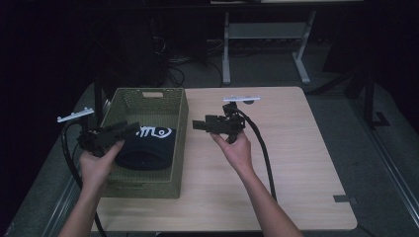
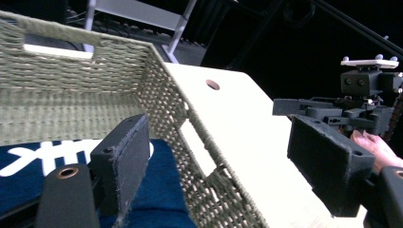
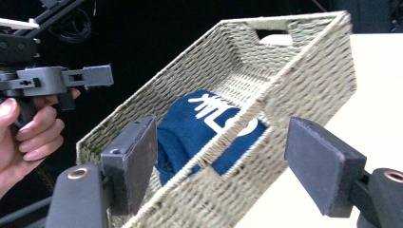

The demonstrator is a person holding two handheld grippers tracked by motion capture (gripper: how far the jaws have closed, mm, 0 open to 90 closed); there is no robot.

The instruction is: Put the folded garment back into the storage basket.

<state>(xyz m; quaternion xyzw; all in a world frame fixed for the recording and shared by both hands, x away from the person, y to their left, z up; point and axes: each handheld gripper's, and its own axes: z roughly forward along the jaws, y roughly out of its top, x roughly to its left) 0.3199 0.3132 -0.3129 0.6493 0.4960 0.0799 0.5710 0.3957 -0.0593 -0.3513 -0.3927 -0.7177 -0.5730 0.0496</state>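
Note:
A green woven basket [image 1: 180, 143] stands on the left part of the table. In it lies a folded dark blue cloth [image 1: 148, 145] with white print. My left gripper [image 1: 129, 129] hovers over the basket's left side, open, with nothing between its jaws. To the right of the basket, over the table, my right gripper [image 1: 197, 124] is also open and points left toward it. In the left gripper view, my left gripper [image 2: 218, 142] frames the basket [image 2: 71, 90] wall, the cloth [image 2: 161, 190] and the right gripper [image 2: 294, 107]. In the right gripper view, my right gripper [image 3: 223, 137] faces the basket [image 3: 304, 80], the cloth [image 3: 199, 118] and the left gripper [image 3: 95, 76].
The light wooden table [image 1: 296, 148] is bare to the right of the basket. A grey tape strip [image 1: 344, 199] sits at its front right edge. A black cable [image 1: 264, 153] trails from the right gripper across the table. Desk legs [image 1: 226, 49] and cables stand on the dark floor behind.

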